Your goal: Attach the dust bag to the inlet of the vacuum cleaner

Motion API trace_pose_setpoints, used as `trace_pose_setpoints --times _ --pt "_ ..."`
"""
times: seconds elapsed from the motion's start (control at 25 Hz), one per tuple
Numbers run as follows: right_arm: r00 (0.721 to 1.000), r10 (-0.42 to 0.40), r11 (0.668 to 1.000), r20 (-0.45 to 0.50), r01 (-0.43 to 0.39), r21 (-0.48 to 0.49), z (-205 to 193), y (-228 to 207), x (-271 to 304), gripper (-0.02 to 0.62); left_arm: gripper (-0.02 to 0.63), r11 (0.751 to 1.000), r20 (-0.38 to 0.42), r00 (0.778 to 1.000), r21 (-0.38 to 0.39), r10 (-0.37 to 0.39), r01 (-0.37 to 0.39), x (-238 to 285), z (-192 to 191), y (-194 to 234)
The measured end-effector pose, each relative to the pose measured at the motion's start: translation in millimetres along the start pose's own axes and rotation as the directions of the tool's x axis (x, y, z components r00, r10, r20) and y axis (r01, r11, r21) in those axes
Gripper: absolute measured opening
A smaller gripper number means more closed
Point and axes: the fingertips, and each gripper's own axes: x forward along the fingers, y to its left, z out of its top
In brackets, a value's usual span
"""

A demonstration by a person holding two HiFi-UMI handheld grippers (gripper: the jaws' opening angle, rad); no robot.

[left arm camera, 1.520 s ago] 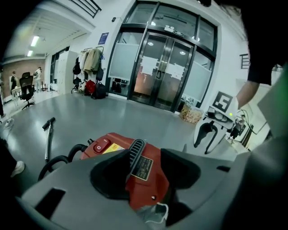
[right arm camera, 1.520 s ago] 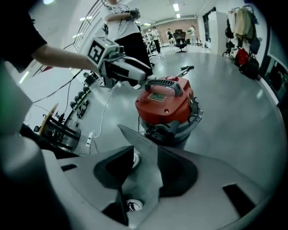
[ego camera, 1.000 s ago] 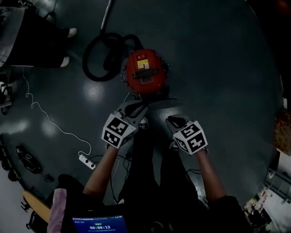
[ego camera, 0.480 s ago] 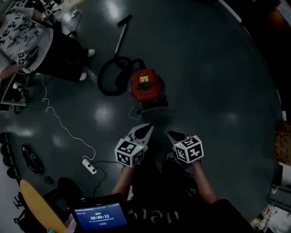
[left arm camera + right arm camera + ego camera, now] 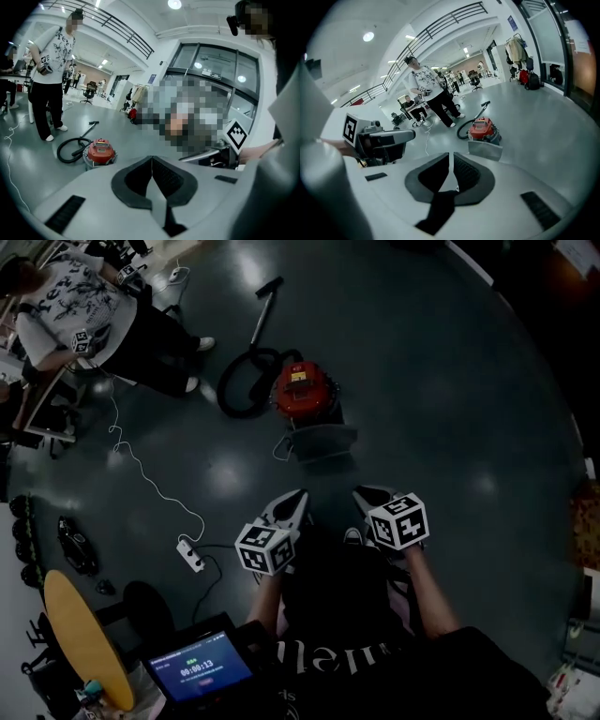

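Observation:
The red vacuum cleaner [image 5: 302, 390] stands on the dark floor with its black hose [image 5: 244, 382] coiled at its left. A flat grey dust bag [image 5: 323, 442] lies on the floor just in front of it. Both grippers hover well short of the bag, close to the person's body. My left gripper [image 5: 298, 497] is shut with nothing in it, and my right gripper [image 5: 360, 491] is shut and empty too. In the left gripper view the vacuum cleaner [image 5: 100, 151] sits far beyond the closed jaws. The right gripper view shows the vacuum cleaner [image 5: 483, 129] and the dust bag [image 5: 485, 149] ahead.
A person [image 5: 112, 329] stands at the upper left near a desk. A white cable runs to a power strip [image 5: 190, 554] on the floor at the left. A tablet [image 5: 202, 669] and a yellow board [image 5: 84, 634] sit at the bottom left.
Both grippers have pulled up and back from the vacuum cleaner, which now looks smaller and farther off. The left jaws have closed. The dust bag now lies uncovered on the floor.

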Motion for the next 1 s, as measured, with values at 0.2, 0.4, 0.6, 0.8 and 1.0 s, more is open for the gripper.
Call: trace_pose_setpoints --times 0.2,0.4,0.6,0.8,1.0 --pt "0.999 0.03 0.999 0.019 -0.03 0.024 -29.8 35.9 -19.7 0.044 0.005 1.0 0.035 0.999 0.014 0.007 -0.007 -50.6 -10.4 -18.4" --pt "0.999 0.043 0.999 0.021 -0.042 -0.027 -45.6 72.1 -16.2 0.044 0.005 1.0 0.08 0.997 0.001 0.02 -0.02 -99.1 -26.5 -19.8" --pt "0.998 0.03 0.998 0.053 -0.027 -0.063 -58.4 133.3 -24.7 0.044 0.005 1.0 0.097 0.995 0.0 -0.011 0.011 -165.0 -50.6 -28.4" --pt "0.996 -0.005 0.999 0.086 0.009 -0.046 -102.7 190.0 -35.7 0.044 0.005 0.998 0.08 0.994 0.003 -0.069 0.069 -229.6 -91.0 -43.6" --pt "0.992 -0.039 0.999 0.117 0.043 -0.033 -150.3 234.3 -56.7 0.044 0.005 0.994 0.054 0.993 0.019 -0.106 0.105 -269.5 -131.7 -54.9"
